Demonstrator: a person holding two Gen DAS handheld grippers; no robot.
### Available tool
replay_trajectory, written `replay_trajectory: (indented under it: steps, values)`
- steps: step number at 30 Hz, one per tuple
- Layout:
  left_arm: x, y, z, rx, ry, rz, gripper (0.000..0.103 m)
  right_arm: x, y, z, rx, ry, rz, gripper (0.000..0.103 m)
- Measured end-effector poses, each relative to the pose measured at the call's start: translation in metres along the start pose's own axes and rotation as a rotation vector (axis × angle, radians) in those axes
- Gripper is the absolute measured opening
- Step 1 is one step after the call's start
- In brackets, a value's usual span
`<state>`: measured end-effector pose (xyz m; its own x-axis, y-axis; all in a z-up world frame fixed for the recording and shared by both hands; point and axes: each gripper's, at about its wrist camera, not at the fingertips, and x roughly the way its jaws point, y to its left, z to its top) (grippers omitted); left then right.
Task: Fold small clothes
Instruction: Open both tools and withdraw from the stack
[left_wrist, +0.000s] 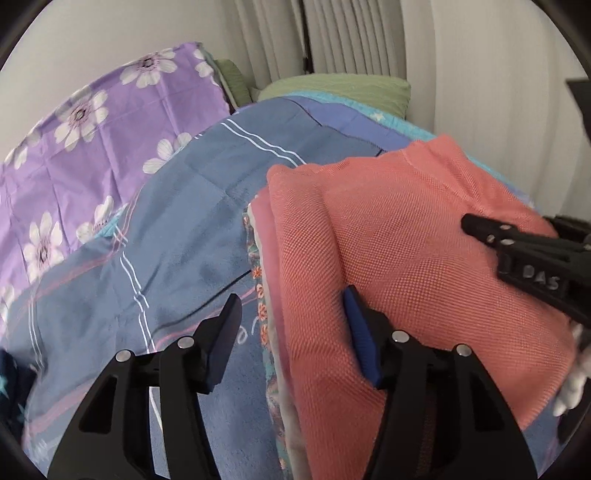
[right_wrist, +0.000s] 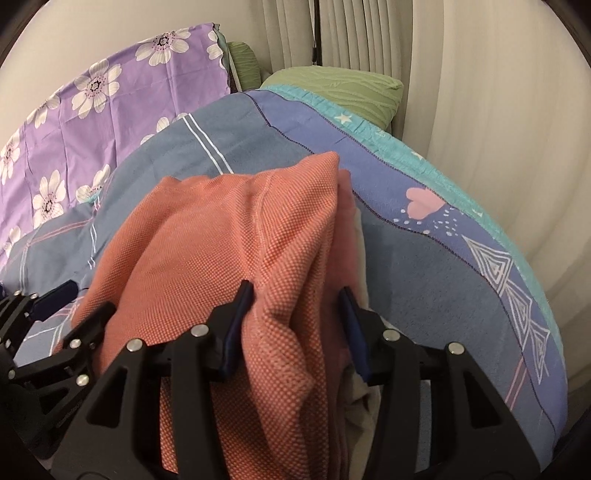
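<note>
Here: coral shirt (left_wrist: 417, 258), folded, on the bed's blue blanket (left_wrist: 177, 236). Left hand-held gripper (left_wrist: 291, 332): jaws spread, one finger over the shirt's edge, one over blanket. Right hand-held gripper (right_wrist: 295, 325): jaws around a bunched fold of shirt, pinching it — a grip only the right view shows; the left view shows a floral cloth (left_wrist: 264, 325) beneath. Behind: purple flowered sheet (left_wrist: 81, 147), green pillow (right_wrist: 340, 88), curtain (right_wrist: 480, 110).

Bare blue striped bedsheet (left_wrist: 177, 221) left of folded coral mesh-knit garment (left_wrist: 406, 251): open passage. Right gripper (left_wrist: 517, 254) crowds garment's right side. Purple floral quilt (left_wrist: 74, 147), green pillow (right_wrist: 332, 85) block far edge.
</note>
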<state>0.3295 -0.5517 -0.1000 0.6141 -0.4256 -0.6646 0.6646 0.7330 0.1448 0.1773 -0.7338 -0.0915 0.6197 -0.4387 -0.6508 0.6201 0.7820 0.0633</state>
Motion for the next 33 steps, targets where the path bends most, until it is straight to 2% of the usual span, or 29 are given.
replay_trajectory:
  steps: [2,5,8,11,13,14,15,18,21,24,25,28,30,33]
  values:
    - [-0.013,0.011,-0.002,-0.061,-0.013,-0.068,0.058,-0.001,0.002,-0.002,-0.006,-0.012,-0.022,0.048]
    - [-0.039,0.034,-0.014,-0.157,0.009,-0.171,0.059,-0.006,0.006,-0.002,-0.019,-0.038,-0.093,0.054]
    - [-0.08,0.048,-0.035,-0.095,-0.027,-0.189,0.062,-0.025,0.016,-0.002,-0.069,-0.097,-0.151,0.057]
    - [-0.116,0.061,-0.055,-0.015,-0.081,-0.166,0.069,-0.069,0.007,-0.001,0.018,-0.126,-0.067,0.059]
    - [-0.135,0.07,-0.066,-0.03,-0.097,-0.175,0.07,-0.109,-0.005,-0.011,0.119,-0.159,0.017,0.059]
    - [-0.142,0.073,-0.07,-0.049,-0.103,-0.183,0.071,-0.129,-0.009,-0.018,0.144,-0.17,0.045,0.063]
    - [-0.151,0.075,-0.075,-0.071,-0.113,-0.199,0.071,-0.15,-0.009,-0.027,0.152,-0.171,0.054,0.072]
    - [-0.182,0.072,-0.097,-0.12,-0.146,-0.279,0.077,-0.201,0.001,-0.062,0.124,-0.178,0.065,0.088]
    - [-0.21,0.063,-0.117,-0.128,-0.192,-0.316,0.086,-0.25,0.022,-0.116,0.058,-0.2,0.092,0.093]
    - [-0.241,0.056,-0.136,-0.147,-0.245,-0.307,0.098,-0.284,0.042,-0.156,0.014,-0.238,0.068,0.101]
    - [-0.252,0.055,-0.142,-0.156,-0.266,-0.297,0.102,-0.303,0.05,-0.172,0.014,-0.281,0.062,0.101]
    - [-0.278,0.056,-0.153,-0.169,-0.302,-0.288,0.101,-0.336,0.063,-0.197,0.025,-0.363,0.073,0.101]
    - [-0.297,0.058,-0.16,-0.177,-0.314,-0.292,0.101,-0.35,0.069,-0.204,0.017,-0.358,0.079,0.101]
    - [-0.319,0.061,-0.169,-0.193,-0.308,-0.247,0.101,-0.365,0.077,-0.207,0.006,-0.317,0.066,0.101]
